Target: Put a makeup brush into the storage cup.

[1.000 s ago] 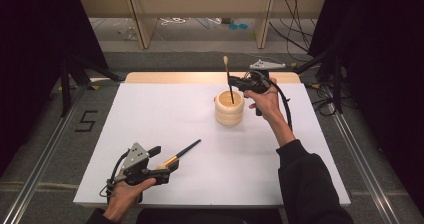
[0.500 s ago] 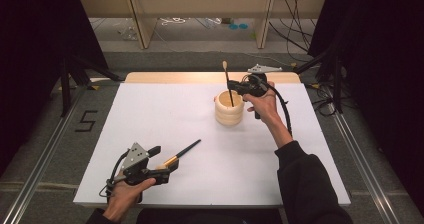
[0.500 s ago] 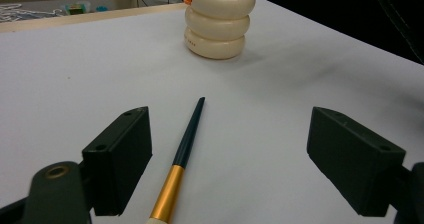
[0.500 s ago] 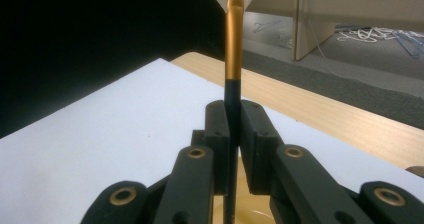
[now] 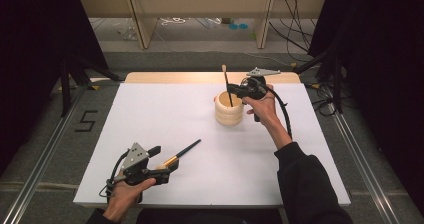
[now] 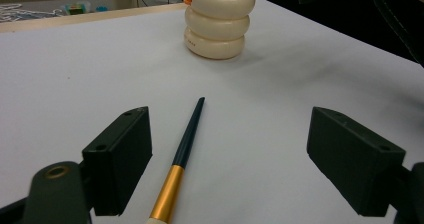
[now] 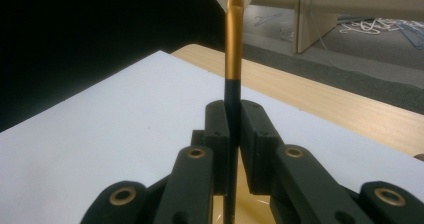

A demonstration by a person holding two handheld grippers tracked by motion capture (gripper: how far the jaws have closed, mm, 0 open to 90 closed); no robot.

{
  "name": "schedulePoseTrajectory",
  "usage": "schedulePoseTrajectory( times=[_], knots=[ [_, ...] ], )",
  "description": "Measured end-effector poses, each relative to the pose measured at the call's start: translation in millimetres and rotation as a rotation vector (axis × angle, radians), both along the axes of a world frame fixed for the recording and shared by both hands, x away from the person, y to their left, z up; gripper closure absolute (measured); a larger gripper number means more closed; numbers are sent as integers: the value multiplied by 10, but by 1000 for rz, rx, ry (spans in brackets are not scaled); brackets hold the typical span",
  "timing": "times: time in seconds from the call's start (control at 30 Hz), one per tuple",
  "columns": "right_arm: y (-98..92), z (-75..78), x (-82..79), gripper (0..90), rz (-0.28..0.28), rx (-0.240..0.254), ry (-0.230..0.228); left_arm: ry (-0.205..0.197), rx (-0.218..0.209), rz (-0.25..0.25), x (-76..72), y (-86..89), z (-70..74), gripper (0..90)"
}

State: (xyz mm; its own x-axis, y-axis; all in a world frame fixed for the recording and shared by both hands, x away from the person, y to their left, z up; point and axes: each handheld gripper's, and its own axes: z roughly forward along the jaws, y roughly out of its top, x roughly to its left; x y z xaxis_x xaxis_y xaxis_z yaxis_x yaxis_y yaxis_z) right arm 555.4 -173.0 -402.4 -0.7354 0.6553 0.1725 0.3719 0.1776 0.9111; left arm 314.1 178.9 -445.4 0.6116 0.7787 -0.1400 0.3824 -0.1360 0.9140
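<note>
A cream ringed holder [image 5: 229, 111] stands on the white table [image 5: 150, 109], right of centre. My right gripper [image 5: 234, 88] is just above it, shut on the dark handle of an upright brush [image 5: 225, 79] whose lower end is inside the holder. In the right gripper view the jaws [image 7: 233, 116] pinch that brush [image 7: 233, 44] below its gold ferrule. A second brush [image 5: 186, 149] lies flat near the front left. My left gripper [image 5: 162, 159] is open around its ferrule end. In the left gripper view this brush [image 6: 186, 144] lies between the wide jaws [image 6: 230, 121], untouched, with the holder [image 6: 218, 24] beyond.
A wooden strip [image 5: 175, 77] runs along the table's far edge. Metal rails [image 5: 45, 154] flank the table on the floor. Past the table stand wooden legs [image 5: 140, 24] with cables around them.
My right gripper has sunk slightly with the upright brush, whose handle now sits a little deeper in the holder. The left gripper and the lying brush have not moved.
</note>
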Motion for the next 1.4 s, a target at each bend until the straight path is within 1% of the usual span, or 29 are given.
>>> schedulePoseTrajectory(
  times=[0.07, 0.1, 0.2, 0.23, 0.3, 0.33, 0.4, 0.47, 0.53, 0.57, 0.6, 0.63, 0.67, 0.73, 0.77, 0.8, 0.87, 0.93, 1.0, 1.03, 1.1, 1.13, 1.2, 1.23, 1.27, 1.3, 1.33, 1.37, 1.4],
  knots=[
    [-3, -13, 5, 828, 4, -5, -6, -1, 1, 0, 0, 3, 4, 178],
    [0, -13, -3, 827, 0, -2, 6, -2, 3, -1, 2, 6, 4, 178],
    [-5, -32, -1, 825, 4, -9, 5, -2, 1, 1, -1, 5, 4, 178],
    [-4, -38, -4, 807, 7, -13, 14, -2, 1, 1, 0, 5, 4, 178],
    [6, -51, -7, 736, 14, -23, 42, 7, -8, 9, -6, -5, 1, 178],
    [7, -50, -13, 694, 4, -28, 36, 7, -7, 9, -7, -5, 1, 178],
    [17, -25, -22, 579, -23, -44, 13, 8, -10, 13, -8, -4, 4, 178],
    [23, 24, -49, 493, -42, -67, 33, 9, -10, 14, -8, -3, 3, 178],
    [27, 44, -56, 446, -59, -81, 6, 9, -11, 15, -10, -2, 3, 178],
    [25, 53, -60, 424, -69, -85, -1, -4, -3, 1, -1, 6, 5, 178],
    [23, 61, -66, 408, -76, -84, 6, -7, -7, -1, 2, 5, 3, 178],
    [18, 71, -74, 402, -78, -83, 20, -6, -5, -3, 2, 4, 4, 178],
    [8, 75, -75, 398, -83, -92, 12, -5, -1, -1, -1, 3, 5, 178],
    [3, 84, -80, 385, -86, -87, 6, -6, -6, -2, 0, 3, 3, 178],
    [0, 97, -90, 377, -94, -82, 13, -4, -3, 2, -2, 4, 7, 178],
    [-3, 98, -87, 366, -91, -81, 7, -5, -2, 1, 0, 7, 7, 178],
    [-4, 112, -95, 357, -102, -75, 4, -4, -1, 3, -1, 9, 5, 178],
    [-11, 127, -105, 349, -99, -81, 6, -9, -8, 1, 3, 11, 2, 178],
    [-12, 135, -123, 330, -101, -85, 14, -6, -2, 6, -2, 13, 6, 178],
    [-14, 146, -139, 325, -104, -89, 18, -2, -14, 8, -2, 9, -1, 178],
    [-16, 181, -174, 310, -101, -89, 14, 1, -18, 14, -4, 10, -3, 178],
    [-15, 198, -193, 301, -105, -88, 12, -3, -15, 13, -1, 14, -2, 178],
    [-19, 224, -227, 268, -109, -87, -6, 1, -18, 14, -2, 11, -3, 178],
    [-15, 239, -256, 258, -107, -82, 7, 4, -12, 15, -7, 11, -1, 178],
    [-24, 249, -277, 258, -101, -92, 2, 3, -15, 16, -6, 10, -3, 178],
    [-24, 257, -300, 255, -99, -84, -1, 0, -15, 13, -4, 14, -2, 178],
    [-31, 269, -324, 245, -99, -89, -4, -4, -11, 12, -3, 16, 0, 178],
    [-33, 274, -339, 238, -100, -87, -17, -7, -7, 9, 0, 19, 1, 178],
    [-35, 288, -364, 237, -99, -86, -4, -4, -6, 10, -2, 19, 0, 178]
  ],
)
